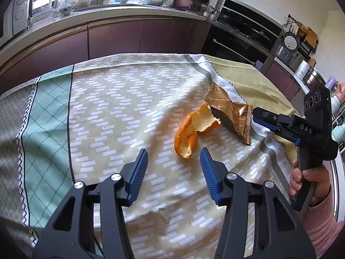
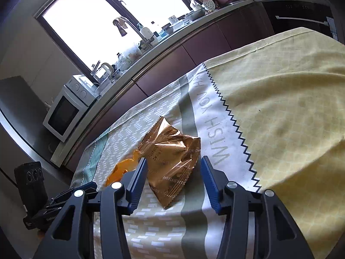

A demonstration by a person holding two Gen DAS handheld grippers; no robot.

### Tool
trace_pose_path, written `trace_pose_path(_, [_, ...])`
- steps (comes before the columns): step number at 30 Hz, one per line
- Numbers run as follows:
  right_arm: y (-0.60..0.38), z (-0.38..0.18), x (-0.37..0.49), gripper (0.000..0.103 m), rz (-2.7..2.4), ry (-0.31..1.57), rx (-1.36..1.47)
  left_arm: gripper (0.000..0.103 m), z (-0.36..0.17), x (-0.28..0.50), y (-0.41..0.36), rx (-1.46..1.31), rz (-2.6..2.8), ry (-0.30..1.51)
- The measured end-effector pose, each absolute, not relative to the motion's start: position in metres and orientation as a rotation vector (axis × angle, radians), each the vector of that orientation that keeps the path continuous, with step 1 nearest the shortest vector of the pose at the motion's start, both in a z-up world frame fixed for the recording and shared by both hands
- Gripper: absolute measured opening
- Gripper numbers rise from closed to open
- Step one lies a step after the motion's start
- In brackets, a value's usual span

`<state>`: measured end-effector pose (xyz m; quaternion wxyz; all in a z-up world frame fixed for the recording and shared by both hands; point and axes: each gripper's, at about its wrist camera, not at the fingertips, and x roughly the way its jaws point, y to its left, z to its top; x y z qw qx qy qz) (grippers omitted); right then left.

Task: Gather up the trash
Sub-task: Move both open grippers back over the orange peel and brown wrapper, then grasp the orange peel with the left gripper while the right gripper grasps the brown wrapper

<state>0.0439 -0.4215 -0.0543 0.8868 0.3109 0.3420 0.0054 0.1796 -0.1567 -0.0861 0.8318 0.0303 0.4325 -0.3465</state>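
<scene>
A curled orange peel (image 1: 194,129) lies on the patterned tablecloth (image 1: 120,99), with a crumpled gold snack wrapper (image 1: 230,114) touching its right end. My left gripper (image 1: 173,151) is open and empty, its blue pads just short of the peel's near tip. In the left wrist view my right gripper (image 1: 262,116) points at the wrapper's right edge, held by a hand (image 1: 301,179) in a pink sleeve. In the right wrist view the right gripper (image 2: 174,158) is open, and the wrapper (image 2: 172,161) sits ahead between its fingers, clear of both pads. The peel (image 2: 123,168) shows behind the left finger.
A yellow cloth (image 2: 291,108) covers the table's right part. Beyond the table's far edge runs a dark cabinet front (image 1: 116,36) under a cluttered counter with a kettle (image 1: 51,0) and a microwave (image 2: 64,112). An oven (image 1: 237,41) stands at the right.
</scene>
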Motion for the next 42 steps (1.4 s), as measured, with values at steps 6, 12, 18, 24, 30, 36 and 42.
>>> trace_pose_path(6, [-0.425, -0.059, 0.060, 0.049, 0.050, 0.740, 0.684, 0.049, -0.092, 0.190, -0.173, 0.093, -0.736, 0.944])
trace_pose_path(12, [-0.419, -0.061, 0.062, 0.049, 0.074, 0.750, 0.681, 0.047, -0.099, 0.193, -0.189, 0.128, -0.740, 0.961])
trace_pose_path(18, [-0.419, -0.062, 0.064, 0.033, 0.095, 0.755, 0.697, 0.032, -0.102, 0.196, -0.197, 0.130, -0.736, 0.966])
trace_pose_path(24, [-0.418, -0.063, 0.064, 0.017, 0.107, 0.761, 0.702, 0.025, -0.102, 0.195, -0.200, 0.128, -0.729, 0.961])
trace_pose_path(30, [-0.419, -0.064, 0.065, 0.016, 0.108, 0.773, 0.721, 0.025, -0.102, 0.195, -0.200, 0.116, -0.734, 0.965])
trace_pose_path(36, [-0.420, -0.067, 0.071, 0.022, 0.114, 0.776, 0.751, 0.023, -0.101, 0.196, -0.198, 0.111, -0.734, 0.964])
trace_pose_path(42, [-0.417, -0.065, 0.070, 0.003, 0.119, 0.770, 0.743, 0.019, -0.099, 0.195, -0.194, 0.102, -0.723, 0.954])
